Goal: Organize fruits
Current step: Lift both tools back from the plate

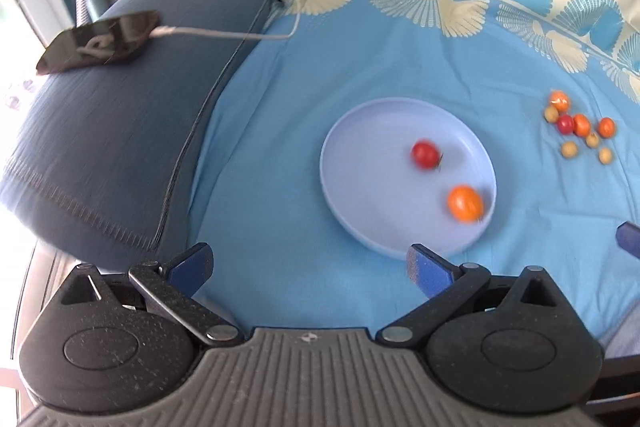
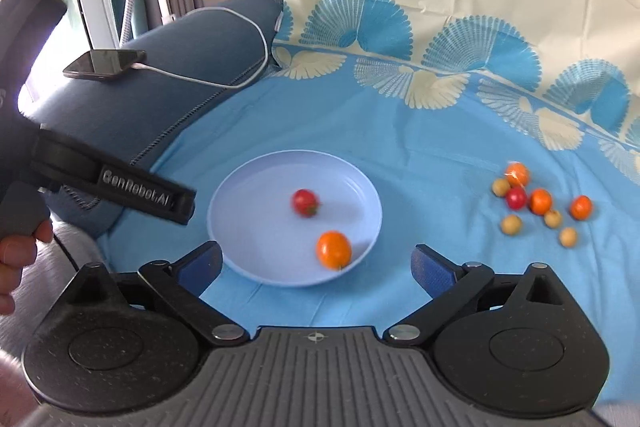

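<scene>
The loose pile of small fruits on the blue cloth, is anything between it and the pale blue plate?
Nothing visible: only bare blue cloth separates the pile of small fruits from the pale blue round plate.

Both wrist views look down, sharing the plate [image 1: 408, 131].

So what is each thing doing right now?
Left gripper: open, empty.
Right gripper: open, empty.
Plate: holds two fruits.
Red fruit: on plate.
Orange fruit: on plate.
Fruit pile: on cloth, outside plate.
Phone: plugged in.
</scene>
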Demonstrator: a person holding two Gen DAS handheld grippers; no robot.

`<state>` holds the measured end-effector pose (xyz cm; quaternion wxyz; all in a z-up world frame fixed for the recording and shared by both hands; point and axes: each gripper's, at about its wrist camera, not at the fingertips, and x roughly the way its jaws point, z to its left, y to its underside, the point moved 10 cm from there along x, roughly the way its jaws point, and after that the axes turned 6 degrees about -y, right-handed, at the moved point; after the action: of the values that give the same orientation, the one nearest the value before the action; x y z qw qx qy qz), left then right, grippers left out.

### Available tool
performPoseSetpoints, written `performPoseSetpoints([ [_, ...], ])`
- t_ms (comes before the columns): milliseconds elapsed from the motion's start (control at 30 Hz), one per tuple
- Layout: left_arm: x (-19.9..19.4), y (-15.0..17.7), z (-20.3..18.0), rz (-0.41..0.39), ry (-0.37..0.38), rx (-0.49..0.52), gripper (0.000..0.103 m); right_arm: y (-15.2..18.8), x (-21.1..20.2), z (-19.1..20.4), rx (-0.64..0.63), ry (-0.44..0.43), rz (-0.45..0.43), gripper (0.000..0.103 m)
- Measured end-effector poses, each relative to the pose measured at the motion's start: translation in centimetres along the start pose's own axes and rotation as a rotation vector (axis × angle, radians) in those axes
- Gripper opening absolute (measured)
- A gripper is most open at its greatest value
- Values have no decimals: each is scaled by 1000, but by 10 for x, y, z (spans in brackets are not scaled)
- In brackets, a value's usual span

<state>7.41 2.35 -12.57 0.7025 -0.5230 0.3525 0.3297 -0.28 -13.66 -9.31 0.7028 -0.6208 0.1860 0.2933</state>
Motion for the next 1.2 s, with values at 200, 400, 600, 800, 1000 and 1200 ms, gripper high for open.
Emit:
performPoseSetpoints([
  [200, -32, 23, 2, -49, 1, 1, 103, 8, -41, 13, -23, 17, -66, 102],
  [400, -60, 26, -1, -107, 2, -6, 103, 12, -71, 15, -28, 40, -128, 102],
  [600, -76, 28, -6, -138, 4, 3, 103, 13, -89, 14, -29, 52, -174, 102],
  [800, -83, 29, -6, -156, 4, 6, 103, 13, -96, 13, -24, 57, -192, 102],
  [1000, -85, 29, -5, -162, 5, 9, 103, 14, -100, 15, -22, 63, -199, 102],
  [1200, -83, 31, -5, -151, 4, 11, 103, 15, -100, 14, -24, 62, -197, 102],
])
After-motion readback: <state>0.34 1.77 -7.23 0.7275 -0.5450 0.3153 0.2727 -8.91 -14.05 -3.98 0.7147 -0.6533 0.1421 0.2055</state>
